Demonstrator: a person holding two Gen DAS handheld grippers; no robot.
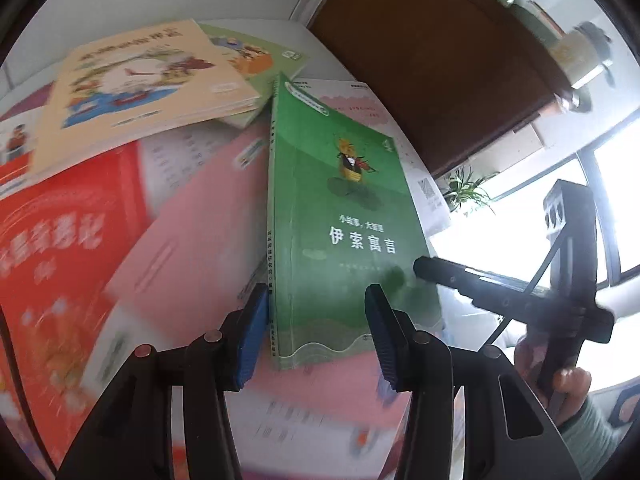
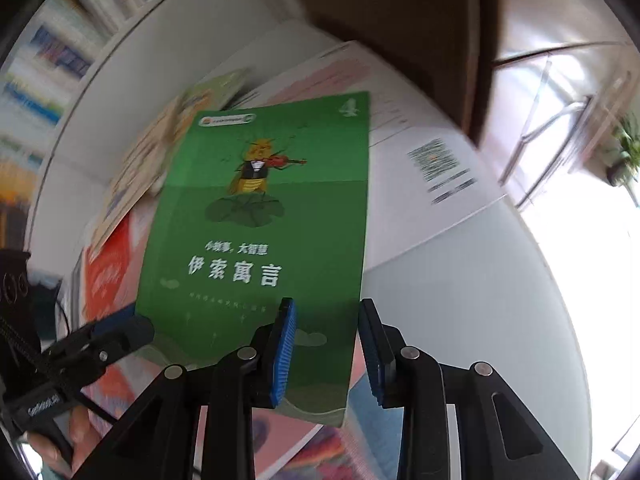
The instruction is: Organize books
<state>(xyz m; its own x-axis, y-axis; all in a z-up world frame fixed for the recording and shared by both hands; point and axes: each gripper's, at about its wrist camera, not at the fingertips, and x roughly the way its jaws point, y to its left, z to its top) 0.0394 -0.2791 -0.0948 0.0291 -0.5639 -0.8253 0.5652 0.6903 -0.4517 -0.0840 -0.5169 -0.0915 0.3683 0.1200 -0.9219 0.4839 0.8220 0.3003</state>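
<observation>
Left wrist view: left gripper (image 1: pixel 316 332) nearest, blue pads straddling the near spine corner of the green book (image 1: pixel 340 208). Left pad (image 1: pixel 252 340) sits at the spine edge, right pad (image 1: pixel 382 336) over the cover. Jaws part-open; whether they actually pinch the book, cannot tell. Book's long axis runs straight away from the gripper, spine on the left, near end raised off the pink book (image 1: pixel 192 220) beneath. Red book (image 1: pixel 60 240) and cream picture book (image 1: pixel 136 88) lie further left in the pile. Right gripper (image 1: pixel 424 268) comes in from the right, tip touching the book's right edge, held by a hand (image 1: pixel 560 380).

Right wrist view: right gripper (image 2: pixel 328 348) nearest, jaws narrow, straddling the green book's (image 2: pixel 260 220) near right corner; left pad (image 2: pixel 284 352) over the cover, right pad (image 2: pixel 374 356) just off the edge. Clamped or not, cannot tell. Book leads away and up from the fingers, over the white table (image 2: pixel 460 280). Left gripper (image 2: pixel 140 330) meets the book's left edge. Both hands equally near, each pitched steeply down; likely a two-handed lift.
</observation>
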